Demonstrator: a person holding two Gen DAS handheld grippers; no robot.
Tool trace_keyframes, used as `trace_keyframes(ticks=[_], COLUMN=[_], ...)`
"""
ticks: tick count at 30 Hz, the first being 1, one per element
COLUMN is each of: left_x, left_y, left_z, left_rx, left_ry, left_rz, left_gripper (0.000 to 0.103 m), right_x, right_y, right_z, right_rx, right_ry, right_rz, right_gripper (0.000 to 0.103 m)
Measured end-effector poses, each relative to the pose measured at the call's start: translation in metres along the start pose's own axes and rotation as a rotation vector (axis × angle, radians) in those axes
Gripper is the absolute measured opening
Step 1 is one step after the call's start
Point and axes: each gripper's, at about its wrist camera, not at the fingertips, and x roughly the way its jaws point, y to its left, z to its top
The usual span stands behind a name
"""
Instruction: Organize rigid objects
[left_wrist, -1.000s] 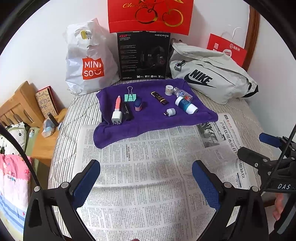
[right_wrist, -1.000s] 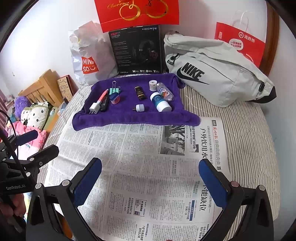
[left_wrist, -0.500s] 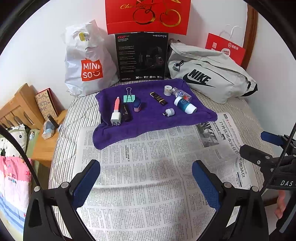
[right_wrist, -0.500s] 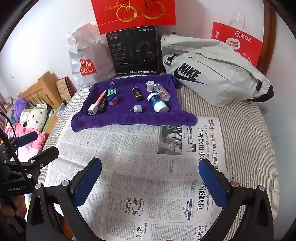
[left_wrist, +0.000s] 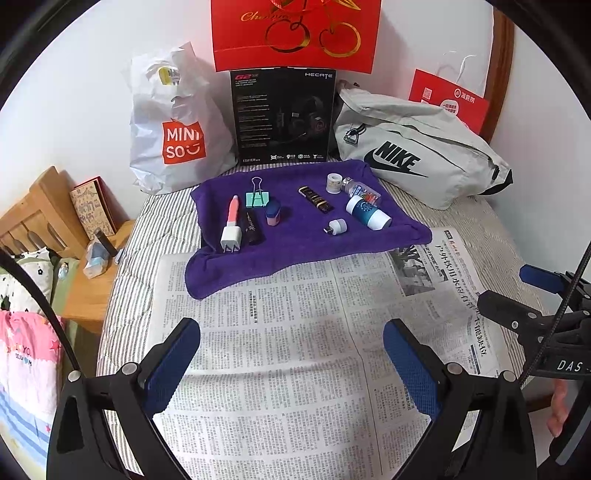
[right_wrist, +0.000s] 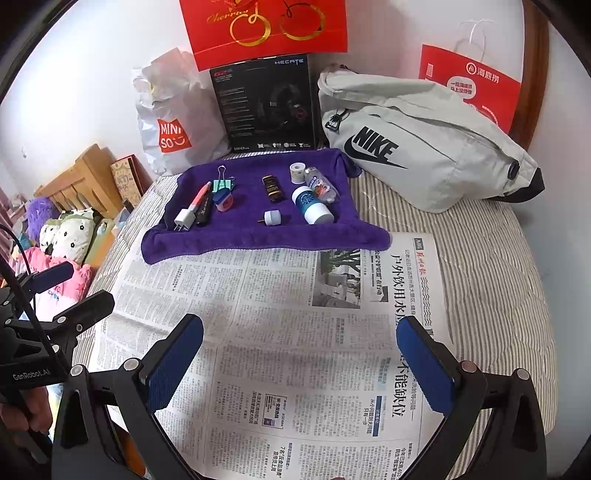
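Purple towel (left_wrist: 295, 240) w/ small items untouched; left gripper (left_wrist: 291, 354) & right gripper (right_wrist: 299, 354) over newspaper (right_wrist: 280, 314), jaws wide apart, empty.

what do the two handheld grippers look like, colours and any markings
Both are black plastic frames with silver rivets and two fingers faced with textured blue pads. The left gripper shows "GenRobot.AI" in white on its body in the right wrist view; the right gripper shows "DAS" in the left wrist view. A thin black cable runs past it.
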Motion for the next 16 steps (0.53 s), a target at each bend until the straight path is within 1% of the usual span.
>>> trace_keyframes(ticks=[16], left_x=[0.0096], left_y=[0.0032], left_z=[0.0013], left_rx=[0.007], left_ry=[0.012], left_rz=[-0.005], left_gripper=[0.100], right_x=[0.0095], right_y=[-0.0004], right_z=[-0.0006], right_rx=[-0.003], right_ry=[0.021], right_rz=[-0.001], right_gripper=[0.103])
